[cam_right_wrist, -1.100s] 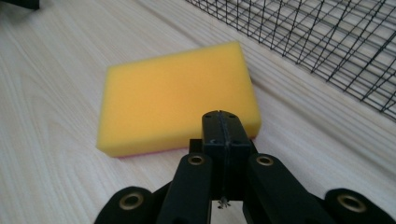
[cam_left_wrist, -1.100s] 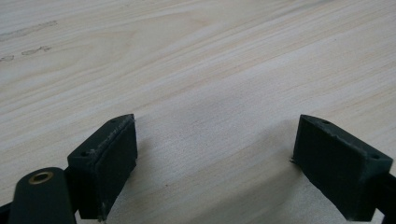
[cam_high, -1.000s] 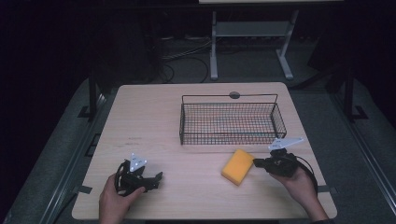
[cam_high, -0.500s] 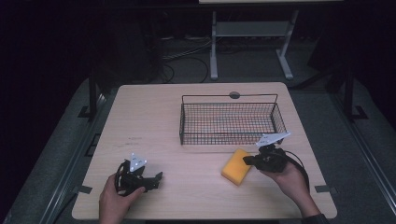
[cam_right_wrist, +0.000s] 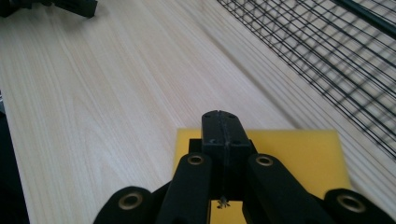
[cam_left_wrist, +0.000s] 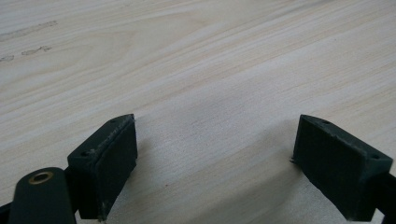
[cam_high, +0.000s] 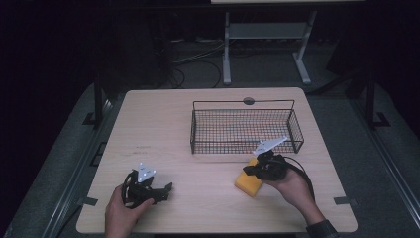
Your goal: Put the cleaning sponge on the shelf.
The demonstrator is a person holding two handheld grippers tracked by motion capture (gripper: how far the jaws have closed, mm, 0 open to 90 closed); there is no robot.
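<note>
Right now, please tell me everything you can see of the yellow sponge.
The sponge is a flat yellow rectangular block, foam by its look, with a plain smooth top. It lies flat on the table, just in front of the basket. The right tongs, jaws shut, are above it; whether they touch it is unclear.

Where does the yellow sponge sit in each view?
High view: yellow sponge at lower right of centre, before the wire basket.
Left gripper view: not in it.
Right gripper view: bottom centre, behind the shut jaws.
Shared landmark: the basket, upper right there.

table evenly lit, dark surroundings, sharp close-ups.
</note>
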